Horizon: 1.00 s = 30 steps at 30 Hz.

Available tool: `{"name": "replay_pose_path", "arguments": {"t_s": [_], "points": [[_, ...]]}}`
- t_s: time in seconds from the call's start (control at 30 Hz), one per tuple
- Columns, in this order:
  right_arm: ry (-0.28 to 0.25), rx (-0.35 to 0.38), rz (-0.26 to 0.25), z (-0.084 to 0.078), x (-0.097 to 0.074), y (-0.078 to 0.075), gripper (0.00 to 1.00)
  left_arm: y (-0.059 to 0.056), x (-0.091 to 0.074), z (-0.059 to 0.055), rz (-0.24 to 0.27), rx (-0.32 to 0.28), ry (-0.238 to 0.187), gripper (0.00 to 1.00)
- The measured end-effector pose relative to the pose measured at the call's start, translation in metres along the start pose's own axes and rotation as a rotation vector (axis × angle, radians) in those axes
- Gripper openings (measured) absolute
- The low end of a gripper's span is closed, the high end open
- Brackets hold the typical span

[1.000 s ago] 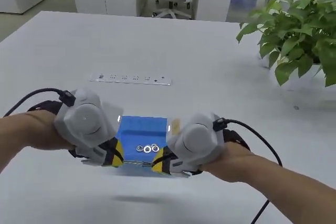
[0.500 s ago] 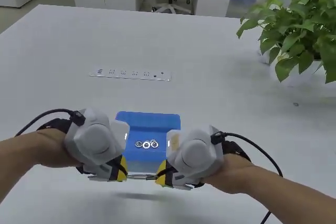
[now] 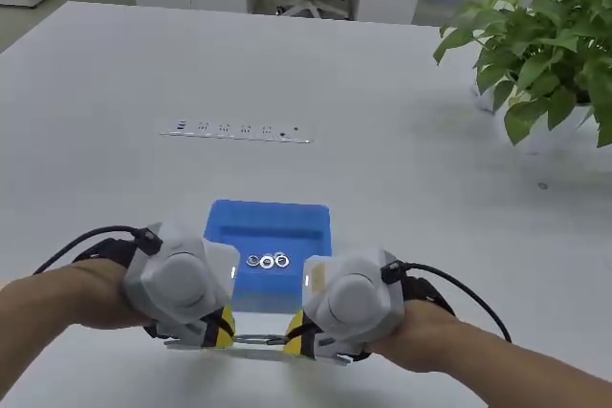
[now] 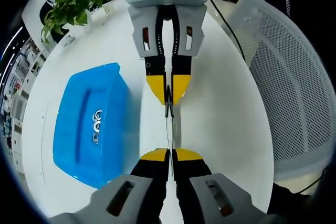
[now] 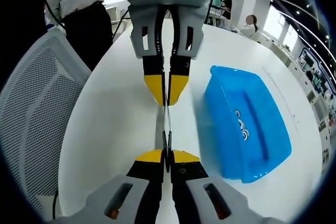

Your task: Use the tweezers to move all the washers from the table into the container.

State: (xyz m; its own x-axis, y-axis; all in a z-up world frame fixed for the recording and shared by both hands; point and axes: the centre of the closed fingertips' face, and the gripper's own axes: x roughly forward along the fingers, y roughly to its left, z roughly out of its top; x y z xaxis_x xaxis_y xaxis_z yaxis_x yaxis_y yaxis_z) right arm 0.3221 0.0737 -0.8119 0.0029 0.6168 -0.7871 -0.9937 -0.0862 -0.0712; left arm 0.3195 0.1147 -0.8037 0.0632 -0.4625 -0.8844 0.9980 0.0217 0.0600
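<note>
- Tweezers (image 3: 253,339) are held level and low over the near edge of the white table (image 3: 382,93). Their left end is grasped by the left gripper (image 3: 218,325), whose jaws are clenched on the thin metal.
- Three washers (image 3: 268,261) are seen lying in a short row on the blue container (image 3: 268,209), just beyond the tweezers. Whether others remain on the table cannot be told.
- The right end of the tweezers is pinched by the right gripper (image 3: 295,329), its jaws likewise closed tight, so the tool is stretched tip to tip between the two grippers.
- The step in hand is judged to be the settling of the tweezers into a single working hold.
- One clamp should be kept firm near the rear of the tool, across its two arms, so that a squeeze closes the points.
- The other clamp should be released only once that hold is sure, and eased off straight along the tool so that it is not twisted or dropped.
- The free points should then be kept clear of the container wall.
</note>
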Motion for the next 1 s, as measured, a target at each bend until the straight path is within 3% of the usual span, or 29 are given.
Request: {"name": "replay_pose_path", "arguments": {"t_s": [1.0], "points": [[0.004, 0.026, 0.014, -0.0029, 0.0029, 0.005, 0.11, -0.0067, 0.0081, -0.0097, -0.021, -0.005, 0.01, 0.08]]}}
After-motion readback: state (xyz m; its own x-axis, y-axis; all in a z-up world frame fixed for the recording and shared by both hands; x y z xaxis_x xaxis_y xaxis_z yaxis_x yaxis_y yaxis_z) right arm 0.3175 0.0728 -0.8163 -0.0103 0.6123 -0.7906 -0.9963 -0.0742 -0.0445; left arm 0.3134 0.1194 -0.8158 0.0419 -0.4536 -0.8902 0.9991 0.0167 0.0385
